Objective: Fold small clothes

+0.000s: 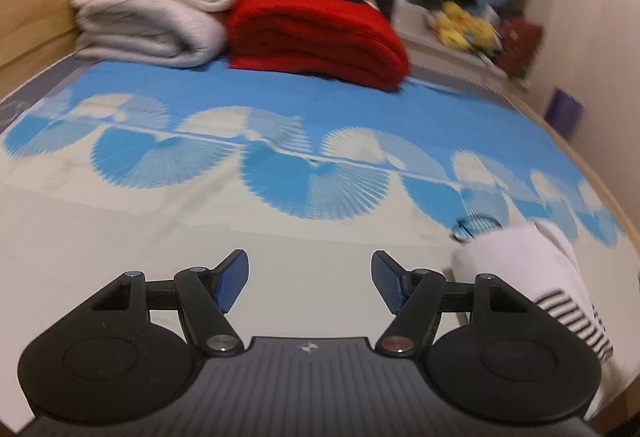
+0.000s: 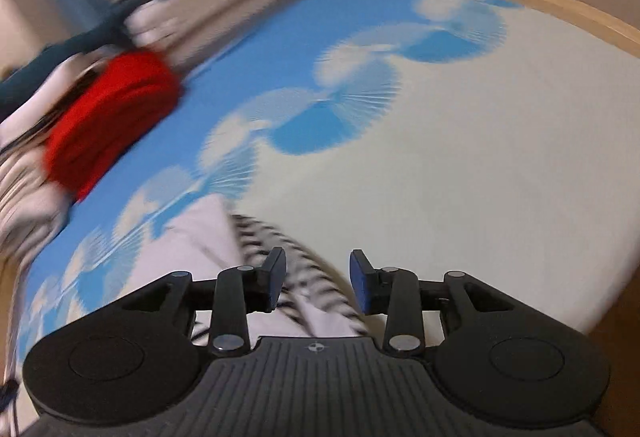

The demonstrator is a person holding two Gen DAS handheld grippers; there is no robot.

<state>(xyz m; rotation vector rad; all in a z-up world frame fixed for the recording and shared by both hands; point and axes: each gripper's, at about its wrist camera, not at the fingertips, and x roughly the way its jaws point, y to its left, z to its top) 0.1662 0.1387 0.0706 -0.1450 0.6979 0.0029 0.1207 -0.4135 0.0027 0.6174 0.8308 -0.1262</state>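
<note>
Hand-held gripper (image 2: pixel 318 279) spread over striped garment (image 2: pixel 308 277), bedsheet (image 2: pixel 480 157)

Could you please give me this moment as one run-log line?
left gripper: open, empty, over bed sheet | right gripper: open, over white striped garment | fold: not started | red blanket: behind

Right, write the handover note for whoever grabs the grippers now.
Left gripper: open, empty, over bare sheet.
Right gripper: open, holding nothing, its fingers either side of the garment's striped band.
Garment: small, white with a black-and-white striped band, lying on the sheet under the right gripper and to the right of the left one. The views are blurred, so how far it is folded cannot be told.
Red blanket and white blanket sit folded at the far end of the bed; leave them.
Left to do: check the garment and finish folding it.
</note>
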